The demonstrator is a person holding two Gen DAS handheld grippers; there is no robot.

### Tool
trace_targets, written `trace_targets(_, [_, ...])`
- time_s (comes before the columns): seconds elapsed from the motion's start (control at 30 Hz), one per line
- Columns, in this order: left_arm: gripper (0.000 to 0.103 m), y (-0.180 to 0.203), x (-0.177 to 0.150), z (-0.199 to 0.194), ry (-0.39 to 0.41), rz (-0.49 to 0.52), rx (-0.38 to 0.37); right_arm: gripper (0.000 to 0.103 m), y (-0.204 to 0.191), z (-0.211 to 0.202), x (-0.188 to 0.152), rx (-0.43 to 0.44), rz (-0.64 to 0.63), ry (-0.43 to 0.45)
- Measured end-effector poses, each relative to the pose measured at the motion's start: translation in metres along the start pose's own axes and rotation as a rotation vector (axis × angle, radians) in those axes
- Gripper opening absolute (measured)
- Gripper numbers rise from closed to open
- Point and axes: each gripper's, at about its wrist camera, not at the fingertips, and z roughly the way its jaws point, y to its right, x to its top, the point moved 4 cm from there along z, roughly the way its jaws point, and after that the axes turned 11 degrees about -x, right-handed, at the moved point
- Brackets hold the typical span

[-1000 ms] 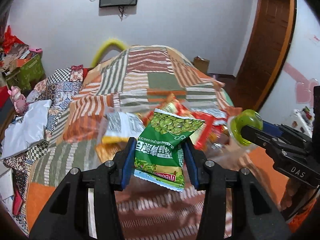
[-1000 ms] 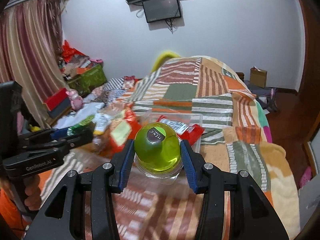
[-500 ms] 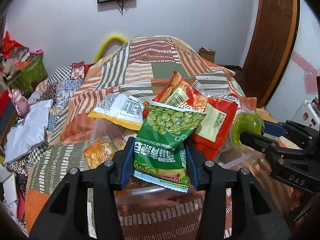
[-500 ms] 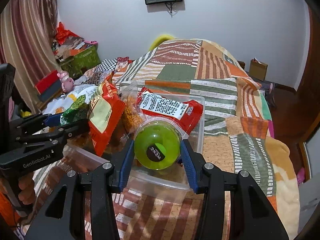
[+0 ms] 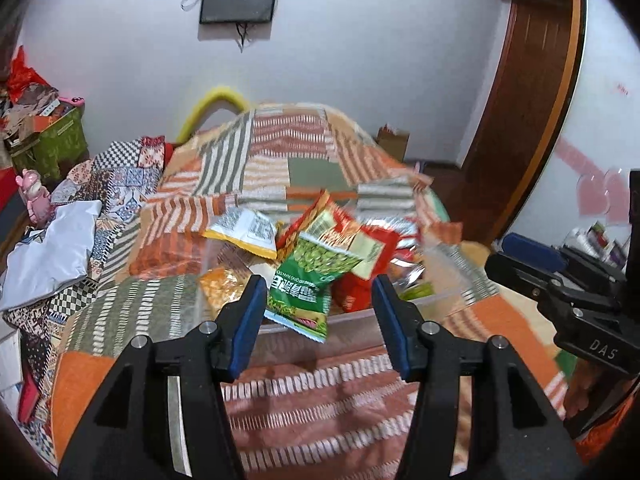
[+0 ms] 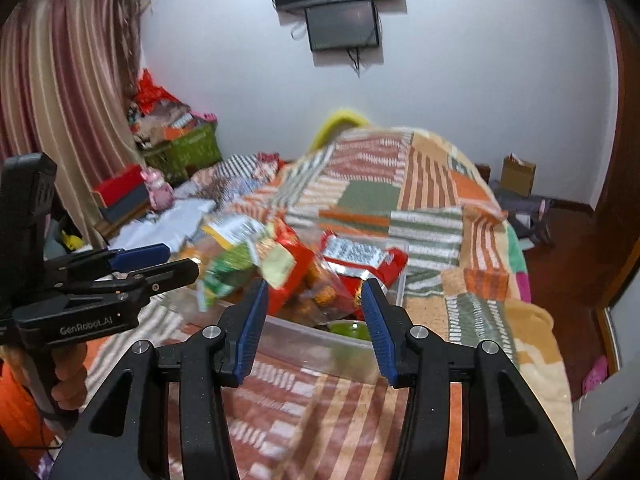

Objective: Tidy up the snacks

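Both drops look done: the left gripper (image 5: 318,304), jaws just opening, stands clear of the green pea packet (image 5: 310,276) atop the clear tub (image 6: 320,338). The right gripper (image 6: 314,316) hangs empty, green jelly cup (image 6: 352,329) inside. Next call: find another loose snack.

left tongs (image 5: 318,304): we see them just opening, pads clear of green pea packet (image 5: 310,280) | packet: atop snacks in clear box (image 5: 352,322) | box: on striped bed (image 5: 280,392)
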Motion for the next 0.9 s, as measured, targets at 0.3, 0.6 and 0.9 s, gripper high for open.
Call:
trace_targets(0.3, [0.057, 0.043, -0.004, -0.105, 0.186, 0.056, 0.006, 0.047, -0.012, -0.093, 0.007, 0.041, 0.022, 0.153])
trace_targets(0.6, [0.085, 0.070, -0.023, -0.171, 0.326, 0.096, 0.047, 0.081, -0.023, -0.143, -0.004, 0.034, 0.036, 0.262])
trace_targets(0.9, [0.094, 0.082, -0.038, -0.181, 0.344, 0.142, 0.078, 0.084, -0.025, -0.144, -0.012, 0.018, 0.046, 0.271])
